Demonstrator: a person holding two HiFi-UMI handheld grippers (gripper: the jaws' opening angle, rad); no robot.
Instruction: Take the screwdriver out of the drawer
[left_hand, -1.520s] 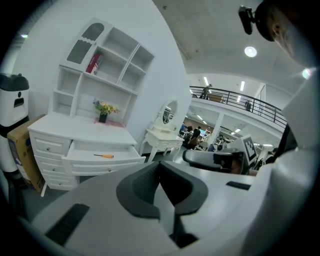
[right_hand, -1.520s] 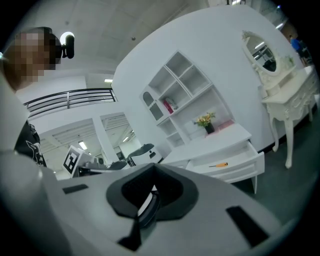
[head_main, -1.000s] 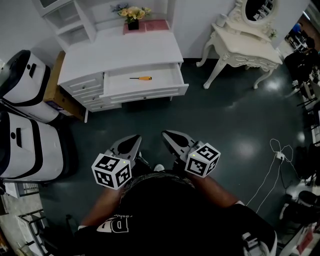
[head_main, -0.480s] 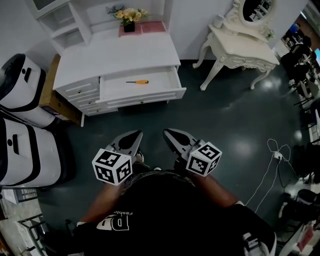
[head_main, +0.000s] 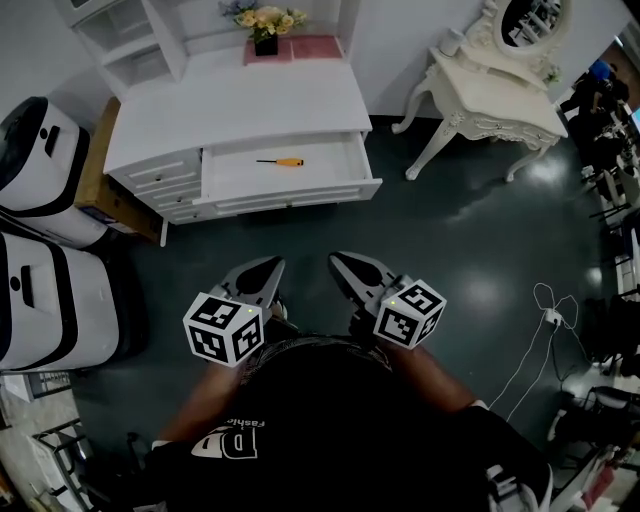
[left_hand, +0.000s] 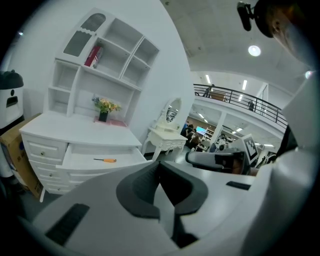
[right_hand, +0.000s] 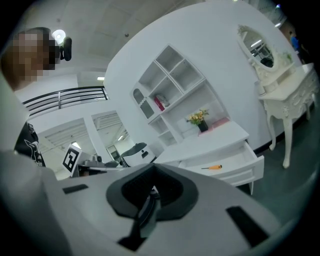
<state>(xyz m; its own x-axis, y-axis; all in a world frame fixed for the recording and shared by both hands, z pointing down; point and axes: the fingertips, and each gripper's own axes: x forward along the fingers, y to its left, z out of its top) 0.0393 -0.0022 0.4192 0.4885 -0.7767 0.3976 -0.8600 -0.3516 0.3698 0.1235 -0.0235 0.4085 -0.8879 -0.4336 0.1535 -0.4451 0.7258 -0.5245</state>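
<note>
- Head view: the screwdriver (head_main: 280, 161) is seen lying flat on the floor of the open drawer (head_main: 292, 191), roughly mid-width and a little towards the back wall.
- Its long axis is set across the drawer, parallel to the front panel, with the orange handle to the right and the dark shaft to the left.
- The left gripper (head_main: 268, 266) and the right gripper (head_main: 340, 262) are held low in front of the body, well apart from the drawer, which lies straight ahead of both.
- In each gripper view the jaws are shown pressed together, with nothing between them.
- The left gripper is judged more nearly in line with the screwdriver, though the handle end points to the right gripper's side.
- The jaws would have to be opened and set across the shaft or handle, not along it.
</note>
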